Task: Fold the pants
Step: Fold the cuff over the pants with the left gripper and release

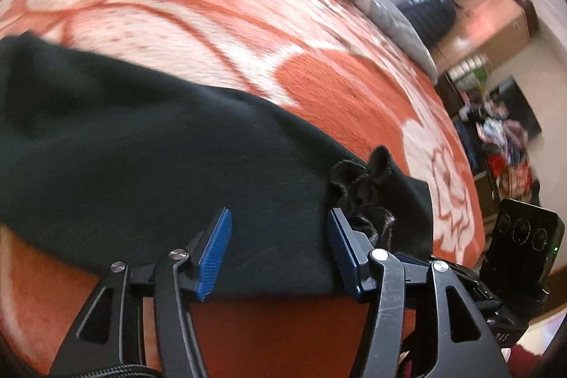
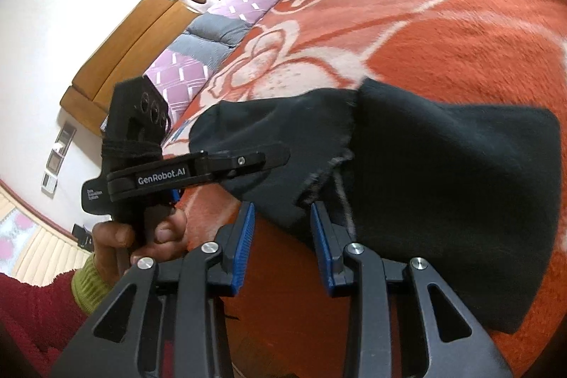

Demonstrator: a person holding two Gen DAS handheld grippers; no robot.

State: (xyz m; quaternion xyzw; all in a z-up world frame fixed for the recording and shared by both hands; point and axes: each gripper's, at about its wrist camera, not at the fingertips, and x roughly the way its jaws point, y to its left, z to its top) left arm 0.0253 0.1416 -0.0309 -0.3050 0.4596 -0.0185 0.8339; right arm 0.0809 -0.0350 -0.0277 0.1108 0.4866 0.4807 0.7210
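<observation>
Here, the scene line by line;

Setting: a bed covered by an orange blanket with large cream flowers; dark pants lie on it.

Left tongs: seen from their own camera, the two blue pads stand well apart, open, with nothing pressed between them; the black cloth of the pants lies beyond and under the tips, its straight edge crossing just behind the pads; a frayed, curled bunch of fabric sits just ahead of the right-hand pad, and whether it touches that pad cannot be told.

Right tongs: blue pads parted, narrower than the left pair, open; a corner of the pants with a loose frayed hem hangs just ahead of the gap, close to the right-hand pad; the pads do not press on it.

Pants: black, bunched in folded layers; they spread ahead and to the right of the right tongs, and ahead and to the left of the left tongs.

Other tool in view: from the right camera, the left tool is seen side on to the left of the right tongs, its tip over the pants.

Person: a hand grips that tool's handle; a green cuff and a dark red sleeve sit behind it.

Beyond the tongs: pillows and a wooden headboard at the bed's far edge.
</observation>
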